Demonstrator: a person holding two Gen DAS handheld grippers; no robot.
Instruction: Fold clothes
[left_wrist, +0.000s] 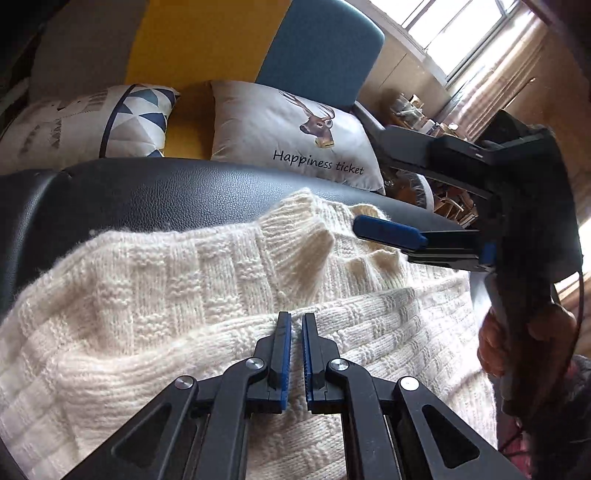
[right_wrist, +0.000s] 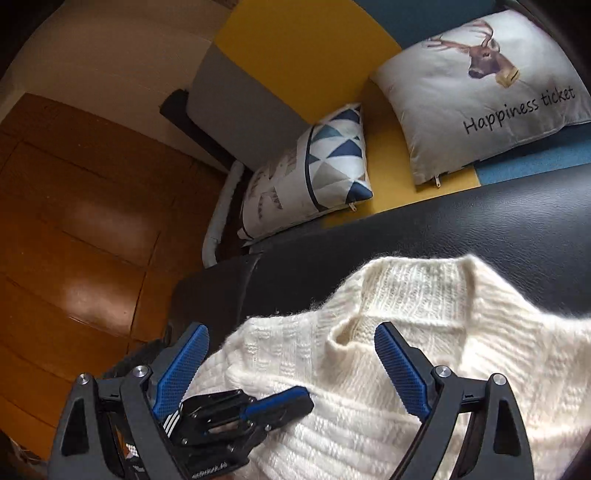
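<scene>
Sofa behind everything, yellow, blue and grey panels. Black leather surface sits in front of the sofa, padded, can't tell what piece of furniture it is. Cream knit sweater lies on the leather surface, bunched, covering its near part; ribbed collar on the far side of the sweater, toward the sofa. One fold of knit stands up in a peak just by the collar.

Deer cushion, printed "Happiness ticket", leans on the sofa directly behind the sweater. Triangle-pattern cushion just beside it on the yellow panel. Wooden floor off the sweater's left end.

Left gripper: jaws nearly pressed together, thin gap between the blue pads, tips down on the sweater's front fold. Can't tell whether any knit is caught between them.

Right gripper: jaws spread wide, hovering over the sweater's collar area, nothing between them. In the left wrist view it comes in from the sweater's right side, with a hand on its handle.
</scene>
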